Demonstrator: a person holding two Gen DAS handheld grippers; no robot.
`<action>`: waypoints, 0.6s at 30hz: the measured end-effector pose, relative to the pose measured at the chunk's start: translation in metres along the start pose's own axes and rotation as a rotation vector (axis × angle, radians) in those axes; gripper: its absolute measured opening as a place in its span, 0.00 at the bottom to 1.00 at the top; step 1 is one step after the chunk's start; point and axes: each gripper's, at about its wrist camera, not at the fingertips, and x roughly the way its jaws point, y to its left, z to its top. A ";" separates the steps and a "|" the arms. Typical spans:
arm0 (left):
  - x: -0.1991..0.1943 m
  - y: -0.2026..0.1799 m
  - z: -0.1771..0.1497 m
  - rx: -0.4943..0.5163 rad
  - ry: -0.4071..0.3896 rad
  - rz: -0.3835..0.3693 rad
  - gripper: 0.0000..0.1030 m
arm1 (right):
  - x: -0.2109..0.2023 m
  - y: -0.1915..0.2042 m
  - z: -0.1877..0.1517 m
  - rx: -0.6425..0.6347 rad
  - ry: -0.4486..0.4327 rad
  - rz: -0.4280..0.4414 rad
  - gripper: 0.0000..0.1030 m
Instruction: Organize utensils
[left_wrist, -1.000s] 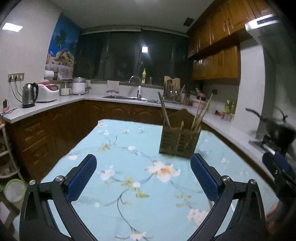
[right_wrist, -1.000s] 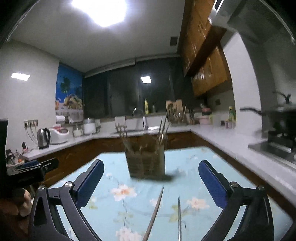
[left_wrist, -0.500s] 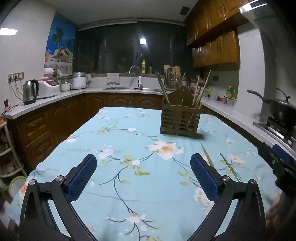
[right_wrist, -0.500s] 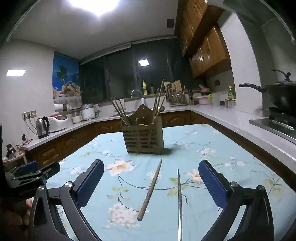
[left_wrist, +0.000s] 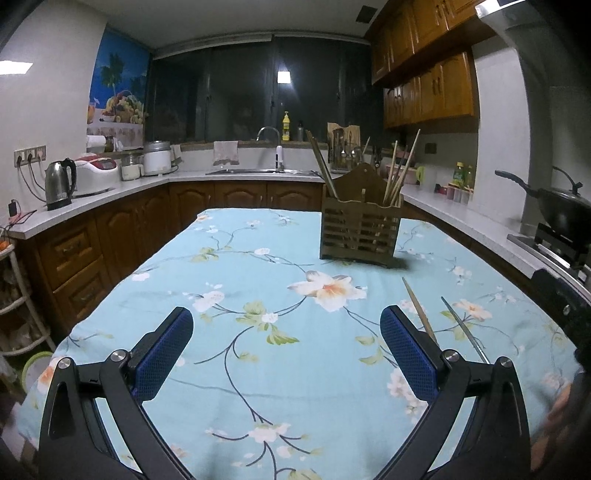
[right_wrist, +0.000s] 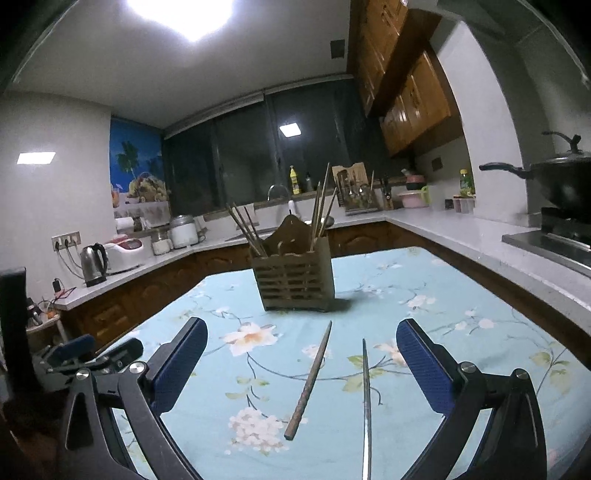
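Your right gripper (right_wrist: 301, 354) is spread wide and empty over two loose utensils on the tabletop (right_wrist: 461, 295): a wooden chopstick (right_wrist: 309, 380) running from 6 to 12 o'clock, tip toward the slatted holder (right_wrist: 293, 284), and a thin metal one (right_wrist: 365, 398) beside it, its near end cut off. Your left gripper (left_wrist: 286, 349) is equally wide, holding nothing, with its right finger (left_wrist: 410, 354) hiding the wooden chopstick's near end.

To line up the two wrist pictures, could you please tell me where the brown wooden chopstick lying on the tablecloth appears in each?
Left wrist: wooden chopstick right of centre, beside the right finger.
Right wrist: bottom centre, between the fingers.
Shared landmark: utensil holder.
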 end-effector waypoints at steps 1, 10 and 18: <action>0.000 0.000 -0.001 0.000 -0.002 0.001 1.00 | 0.001 0.000 0.000 0.001 0.004 -0.005 1.00; -0.001 0.004 -0.001 -0.004 -0.004 0.024 1.00 | 0.000 0.002 0.000 -0.001 0.009 0.006 1.00; -0.012 -0.003 -0.002 0.057 -0.031 0.017 1.00 | 0.000 0.002 0.000 -0.001 0.013 0.008 1.00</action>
